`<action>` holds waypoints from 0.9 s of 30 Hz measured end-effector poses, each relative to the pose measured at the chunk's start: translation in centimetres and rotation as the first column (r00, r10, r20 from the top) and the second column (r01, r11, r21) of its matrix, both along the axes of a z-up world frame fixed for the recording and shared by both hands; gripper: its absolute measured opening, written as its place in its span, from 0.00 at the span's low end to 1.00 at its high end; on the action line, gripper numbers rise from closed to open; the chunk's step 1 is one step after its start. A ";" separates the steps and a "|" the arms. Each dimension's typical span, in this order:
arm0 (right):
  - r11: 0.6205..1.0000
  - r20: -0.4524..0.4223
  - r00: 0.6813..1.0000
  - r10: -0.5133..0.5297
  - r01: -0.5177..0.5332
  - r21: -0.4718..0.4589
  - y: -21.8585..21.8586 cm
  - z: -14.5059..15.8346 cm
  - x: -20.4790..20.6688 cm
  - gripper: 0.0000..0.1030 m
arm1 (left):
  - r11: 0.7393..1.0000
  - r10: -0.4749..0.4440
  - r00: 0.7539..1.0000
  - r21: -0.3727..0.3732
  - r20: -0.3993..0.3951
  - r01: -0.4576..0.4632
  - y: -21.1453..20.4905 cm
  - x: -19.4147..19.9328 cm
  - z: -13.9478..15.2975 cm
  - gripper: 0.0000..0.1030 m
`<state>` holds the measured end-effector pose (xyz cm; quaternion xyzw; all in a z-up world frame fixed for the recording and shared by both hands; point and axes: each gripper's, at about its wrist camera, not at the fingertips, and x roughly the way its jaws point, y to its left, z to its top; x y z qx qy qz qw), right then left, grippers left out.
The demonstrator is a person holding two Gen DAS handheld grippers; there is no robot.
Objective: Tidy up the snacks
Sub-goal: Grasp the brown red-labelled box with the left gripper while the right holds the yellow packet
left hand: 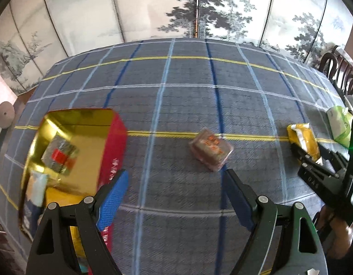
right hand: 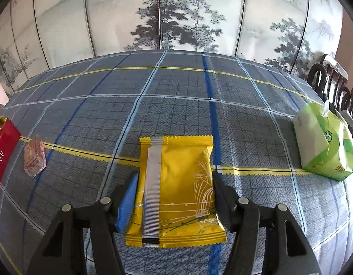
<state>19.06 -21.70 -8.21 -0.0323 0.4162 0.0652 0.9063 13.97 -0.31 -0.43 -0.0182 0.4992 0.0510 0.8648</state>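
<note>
**Yellow packet in the right tongs, left tongs hanging wide and empty**

So in the right wrist view the right gripper (right hand: 175, 197) is sitting low in the centre of the frame, clamping a yellow snack packet (right hand: 176, 190) between its two pads. The packet is filling the gap from one blue pad to the other, seam side up, with a silver crimped strip running down its left half. It's being held over the checked tablecloth (right hand: 176, 105).

Over at the far left of that same frame, a small pinkish wrapped snack (right hand: 34, 159) is lying on the cloth, just beside the corner of a red box (right hand: 3, 151) that is poking in from the left edge. At the right edge a green tissue pack (right hand: 325, 142) is sitting on the cloth, well apart from everything else.

In the left wrist view the left gripper (left hand: 175, 186) is hanging with its tongs spread wide and nothing between them. The pinkish snack is showing up just above the right pad, near the middle of the frame, not touching it. The red box is sitting open at the left, gold inside, with a couple of wrapped snacks (left hand: 59, 158) already lying in it. That view is a bit blurry, so I can't read any labels there.

At the right edge of that frame the other gripper is showing up with the yellow packet in it, and the green pack is right behind it.
</note>
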 end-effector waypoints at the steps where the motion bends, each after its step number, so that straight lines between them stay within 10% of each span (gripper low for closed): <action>1: 1.000 0.000 1.000 0.000 0.000 -0.001 0.0 0.0 0.0 0.60 | 1.000 0.001 1.000 -0.016 0.004 -0.001 -0.2 0.3 -0.1 0.79; 27: 1.000 -0.002 1.000 0.002 -0.002 0.005 -0.2 0.0 0.1 0.62 | 0.991 0.050 0.991 -0.118 -0.122 -0.065 -0.5 5.7 -3.8 0.46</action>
